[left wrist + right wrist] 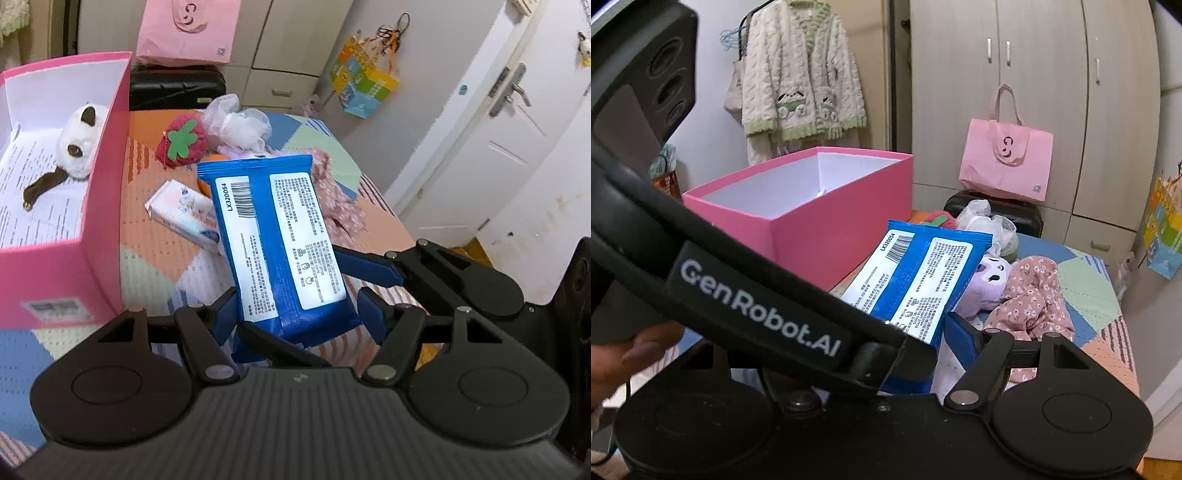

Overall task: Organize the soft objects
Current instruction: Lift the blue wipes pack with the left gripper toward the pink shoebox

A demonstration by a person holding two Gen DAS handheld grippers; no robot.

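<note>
Left hand-held gripper [295, 314] grips the blue wipes pack [280, 236] above the bed [155, 236]; the right one [923, 354] looks closed on it too. I would carry it level toward the pink box [99, 236] at ten o'clock.

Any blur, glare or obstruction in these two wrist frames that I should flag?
Left wrist view: sharp on the blue pack, barcode readable; the hanging colourful bag looks smeared; door edges bow from fisheye. Right wrist view: the left gripper's body blocks the lower left; the pink box and pink tote stay clear; no strong glare in either.
</note>
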